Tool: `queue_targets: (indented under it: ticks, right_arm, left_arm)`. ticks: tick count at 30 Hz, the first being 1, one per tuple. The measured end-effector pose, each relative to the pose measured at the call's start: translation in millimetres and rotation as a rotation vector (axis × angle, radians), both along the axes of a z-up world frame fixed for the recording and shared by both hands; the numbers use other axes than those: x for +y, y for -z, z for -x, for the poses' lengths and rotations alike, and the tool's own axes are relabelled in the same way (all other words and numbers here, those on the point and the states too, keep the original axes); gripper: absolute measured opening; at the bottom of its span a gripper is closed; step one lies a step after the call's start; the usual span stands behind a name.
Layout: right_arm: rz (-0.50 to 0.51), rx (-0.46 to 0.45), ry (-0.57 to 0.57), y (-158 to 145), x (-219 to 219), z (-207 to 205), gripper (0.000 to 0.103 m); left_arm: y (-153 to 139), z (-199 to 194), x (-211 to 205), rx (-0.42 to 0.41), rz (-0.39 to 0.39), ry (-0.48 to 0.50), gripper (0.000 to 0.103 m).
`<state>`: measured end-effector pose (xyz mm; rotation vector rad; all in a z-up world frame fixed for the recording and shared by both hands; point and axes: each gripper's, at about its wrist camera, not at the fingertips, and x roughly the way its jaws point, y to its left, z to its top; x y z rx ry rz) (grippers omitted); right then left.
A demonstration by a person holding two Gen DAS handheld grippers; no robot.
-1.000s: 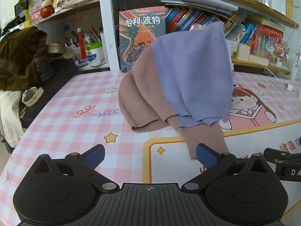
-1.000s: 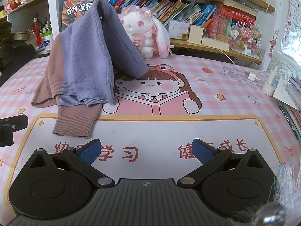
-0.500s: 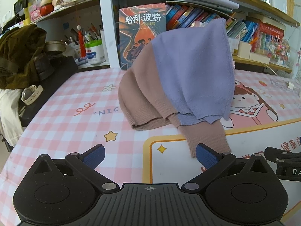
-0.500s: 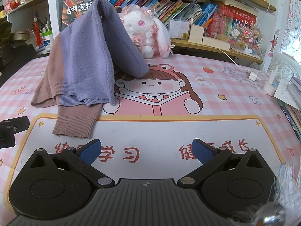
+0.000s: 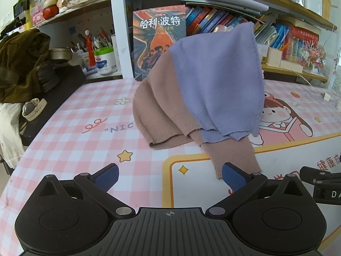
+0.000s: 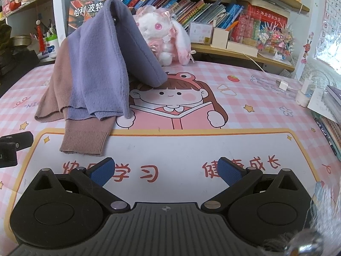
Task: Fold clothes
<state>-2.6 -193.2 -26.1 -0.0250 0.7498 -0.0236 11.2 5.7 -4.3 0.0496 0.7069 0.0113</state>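
Nothing looks folded yet: the purple-and-brown sweater (image 5: 204,89) hangs draped over something hidden at the back of the worktop (image 6: 191,149), one brown cuff (image 6: 85,138) trailing forward, while left gripper (image 5: 169,177) and right gripper (image 6: 166,171) hover spread and empty.

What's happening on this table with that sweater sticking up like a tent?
A person holds a two-finger gripper in each hand and is about to fold clothes. Right now neither tool touches anything: the left gripper and the right gripper both hover open above the pink cartoon table mat. The purple and brown sweater sits in a heap ahead of them, peaked up, with one brown sleeve trailing toward the left gripper. What props the sweater up is hidden. A white plush bunny sits behind it.
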Motion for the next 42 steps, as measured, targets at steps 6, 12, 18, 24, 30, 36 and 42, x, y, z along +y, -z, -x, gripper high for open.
queue_targets:
  ticks: [6, 12, 18, 24, 30, 36, 42]
  right_arm:
    - [-0.011, 0.028, 0.007, 5, 6, -2, 0.103]
    - [-0.085, 0.022, 0.045, 5, 6, 4, 0.103]
    - [-0.107, 0.011, 0.099, -3, 6, 4, 0.103]
    - [-0.082, -0.084, 0.095, -30, 18, 7, 0.103]
    - [-0.100, -0.094, 0.162, -41, 21, 10, 0.103]
    - [-0.147, -0.095, 0.161, -42, 1, 2, 0.103]
    - [-0.299, -0.085, 0.086, -38, -30, -23, 0.103]
  left_arm:
    - [6, -2, 2, 0.022, -0.003, 0.040, 0.103]
    - [4, -3, 14, -0.002, 0.011, 0.038, 0.103]
    - [-10, -5, 6, -0.060, -0.052, 0.185, 0.103]
    - [-32, -5, -1, -0.144, -0.103, 0.293, 0.103]
    - [-33, -3, -12, -0.180, -0.134, 0.366, 0.103]
    - [-29, -8, -19, -0.119, -0.134, 0.441, 0.103]
    - [-27, -24, -39, -0.143, -0.068, 0.299, 0.103]
